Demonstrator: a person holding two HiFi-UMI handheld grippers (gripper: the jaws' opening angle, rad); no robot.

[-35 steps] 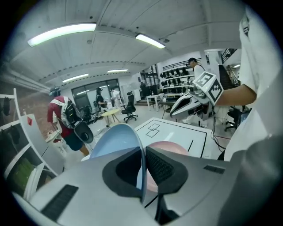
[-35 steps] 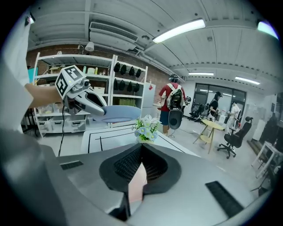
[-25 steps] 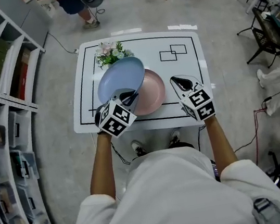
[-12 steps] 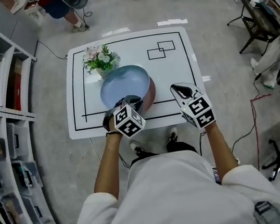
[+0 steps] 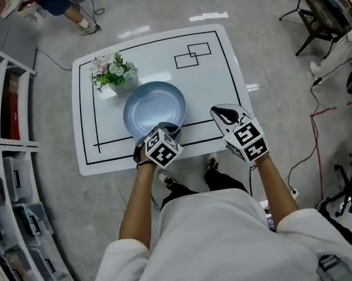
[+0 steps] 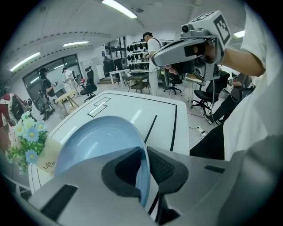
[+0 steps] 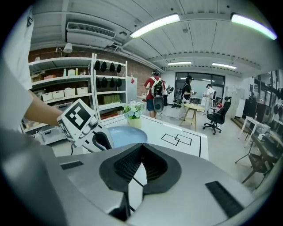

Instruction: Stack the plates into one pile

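The blue plate (image 5: 154, 109) lies flat on the table (image 5: 219, 77) straight ahead of the left gripper (image 6: 143, 164), whose jaws are opening around its near rim, while the right gripper (image 5: 222, 113), closed and empty, hangs farther off to that gripper's right.

Pale blue, round, shallow plate (image 5: 154, 107) sits right way up near the front edge of the white bench (image 5: 220, 83).
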